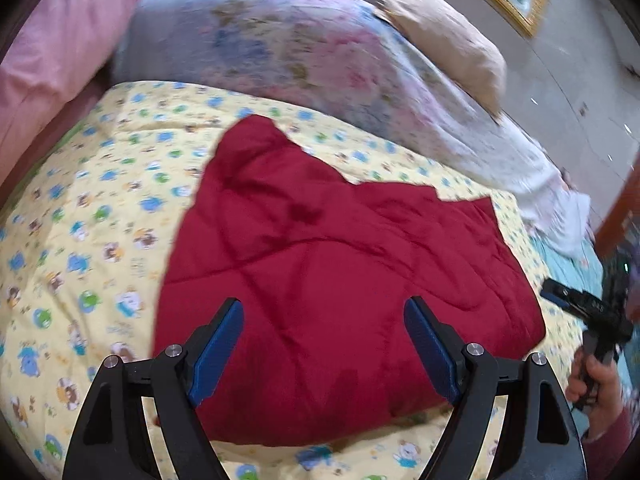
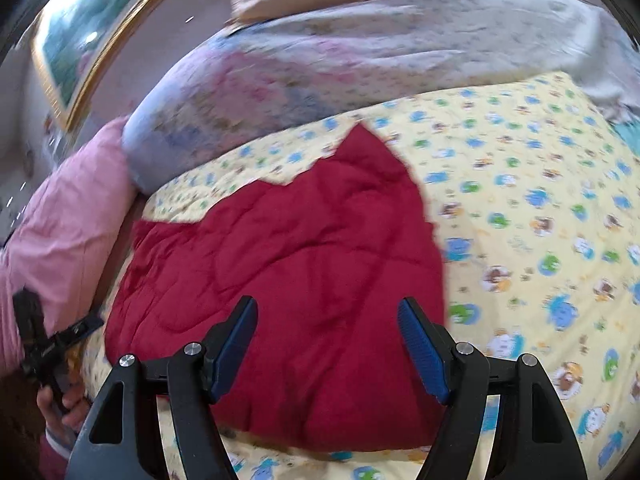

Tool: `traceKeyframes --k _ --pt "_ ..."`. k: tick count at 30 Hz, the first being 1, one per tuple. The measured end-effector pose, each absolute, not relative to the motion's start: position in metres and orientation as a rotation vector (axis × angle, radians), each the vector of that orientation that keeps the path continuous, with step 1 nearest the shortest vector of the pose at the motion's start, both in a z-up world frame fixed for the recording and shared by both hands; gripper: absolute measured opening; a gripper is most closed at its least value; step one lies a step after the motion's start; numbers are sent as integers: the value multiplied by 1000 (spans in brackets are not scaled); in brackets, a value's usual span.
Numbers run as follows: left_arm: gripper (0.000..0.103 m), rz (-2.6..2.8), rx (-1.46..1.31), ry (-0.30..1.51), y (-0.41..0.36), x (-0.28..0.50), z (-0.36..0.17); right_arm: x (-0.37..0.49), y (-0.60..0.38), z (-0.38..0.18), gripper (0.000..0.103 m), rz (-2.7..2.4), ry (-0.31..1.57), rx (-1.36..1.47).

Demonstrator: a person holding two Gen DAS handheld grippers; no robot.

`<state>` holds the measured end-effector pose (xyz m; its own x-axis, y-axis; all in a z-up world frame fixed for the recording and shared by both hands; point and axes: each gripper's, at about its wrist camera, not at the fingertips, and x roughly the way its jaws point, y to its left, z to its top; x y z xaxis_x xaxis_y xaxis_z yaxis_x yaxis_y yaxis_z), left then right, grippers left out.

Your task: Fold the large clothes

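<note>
- The red quilted garment [image 1: 320,264] lies spread on the yellow cartoon-print bedsheet [image 1: 80,220], filling the middle of both wrist views, its ragged far edge toward the top of the frame.
- I judge it soft, puffy and light: it will sag and slump when lifted, and the smooth shell may slide between the pads, so I want a deep bite on a hem or corner, not the padded middle.
- Left side first: my left gripper [image 1: 324,320] hangs above the near part of the red cloth, its blue pads [image 1: 218,354] wide apart and holding nothing.
- From the left wrist view, the near right corner at lower right looks like the cleanest hold.
- My right gripper [image 2: 327,320] hovers over the near edge too, jaws spread, empty; the left wrist view shows it at the right edge, my right hand [image 1: 600,392] around its handle.
- Pink pillow [image 2: 60,232] upper left, floral duvet [image 2: 320,68] heaped behind.
</note>
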<state>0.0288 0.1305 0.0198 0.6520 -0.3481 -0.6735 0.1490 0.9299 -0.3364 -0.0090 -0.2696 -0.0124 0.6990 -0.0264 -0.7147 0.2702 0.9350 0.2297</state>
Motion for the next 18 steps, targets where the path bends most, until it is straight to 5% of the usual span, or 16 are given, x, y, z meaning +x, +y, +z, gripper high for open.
traceKeyframes --k 18 --pt "82 -338 -171 911 109 78 -18 58 -189 -59 76 52 965 59"
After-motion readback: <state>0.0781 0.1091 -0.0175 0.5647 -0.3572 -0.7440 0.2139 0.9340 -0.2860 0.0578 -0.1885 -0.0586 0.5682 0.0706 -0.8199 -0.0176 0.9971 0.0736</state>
